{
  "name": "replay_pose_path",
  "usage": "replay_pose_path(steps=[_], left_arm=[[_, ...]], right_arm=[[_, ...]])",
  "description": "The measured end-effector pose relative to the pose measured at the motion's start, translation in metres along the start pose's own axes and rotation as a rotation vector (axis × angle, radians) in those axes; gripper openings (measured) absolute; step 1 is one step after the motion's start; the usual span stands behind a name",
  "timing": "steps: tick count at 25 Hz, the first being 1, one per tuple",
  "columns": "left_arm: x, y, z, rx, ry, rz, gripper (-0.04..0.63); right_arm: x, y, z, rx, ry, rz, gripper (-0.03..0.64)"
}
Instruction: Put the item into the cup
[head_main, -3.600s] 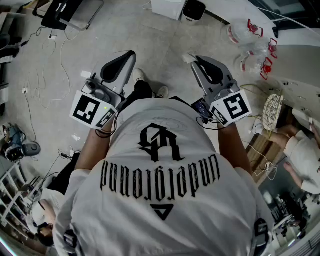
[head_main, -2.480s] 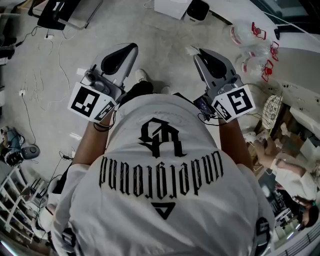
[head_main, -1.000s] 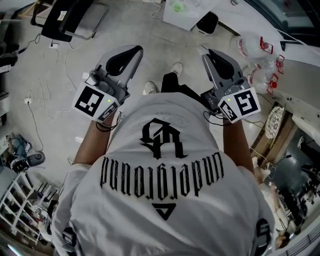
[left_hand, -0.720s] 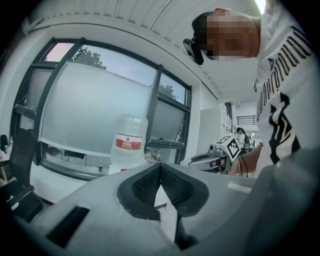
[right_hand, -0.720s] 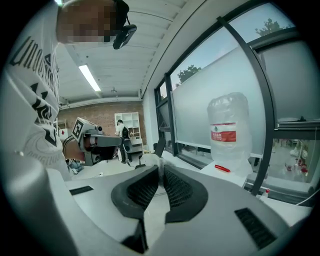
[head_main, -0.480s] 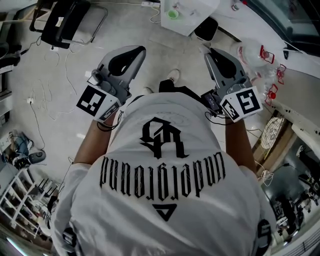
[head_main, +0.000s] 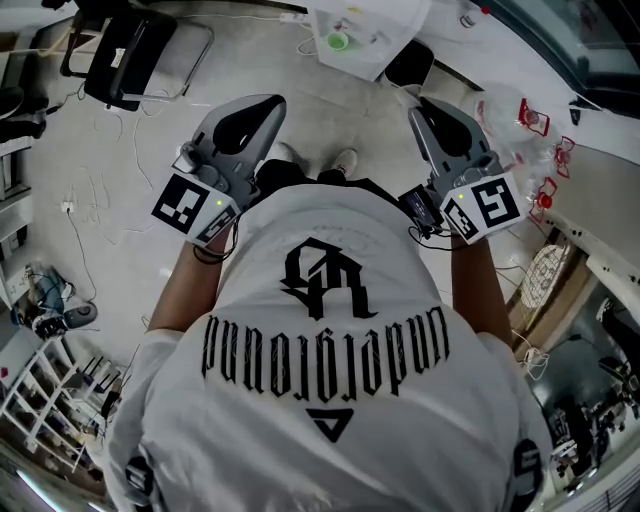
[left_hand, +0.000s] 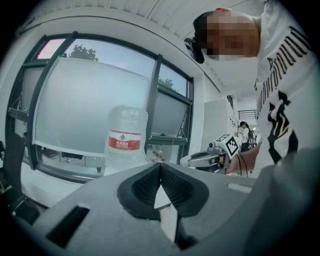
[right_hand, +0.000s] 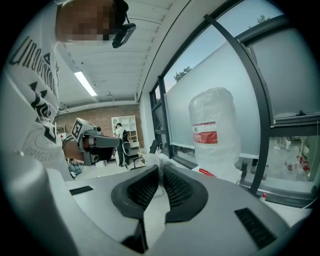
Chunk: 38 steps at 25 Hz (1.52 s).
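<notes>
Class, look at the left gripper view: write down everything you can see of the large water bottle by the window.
The water bottle is a big, translucent plastic drum with a rounded, ribbed shoulder and a red-and-white label band bearing a small green mark. It stands upright before the frosted window pane, just left of a dark frame post. Its fill level cannot be told. Its base is hidden, and nothing is seen touching it.

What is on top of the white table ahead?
A small green cup and a few tiny, unidentifiable items. The table runs out of frame, so the rest is unseen.
</notes>
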<state>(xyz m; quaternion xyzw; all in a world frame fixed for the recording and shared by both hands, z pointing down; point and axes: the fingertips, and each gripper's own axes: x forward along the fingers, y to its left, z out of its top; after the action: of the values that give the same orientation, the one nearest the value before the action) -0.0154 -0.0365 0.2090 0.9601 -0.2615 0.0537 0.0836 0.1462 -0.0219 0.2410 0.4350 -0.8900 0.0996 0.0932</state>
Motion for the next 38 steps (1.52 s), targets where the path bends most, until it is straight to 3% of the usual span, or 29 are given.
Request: replay_pose_path(steps=[15,38], left_arm=[[0.043,0.059,-0.001,0.003,0.009,-0.097,0.014],[0.073,0.133,-0.071,-0.058,0.101,-0.173,0.015]], right_arm=[[0.049,-0.028,-0.001,0.029,0.038,-0.058,0.04],[0.149,-0.041,-0.064,0.106,0.181,-0.042,0.04]])
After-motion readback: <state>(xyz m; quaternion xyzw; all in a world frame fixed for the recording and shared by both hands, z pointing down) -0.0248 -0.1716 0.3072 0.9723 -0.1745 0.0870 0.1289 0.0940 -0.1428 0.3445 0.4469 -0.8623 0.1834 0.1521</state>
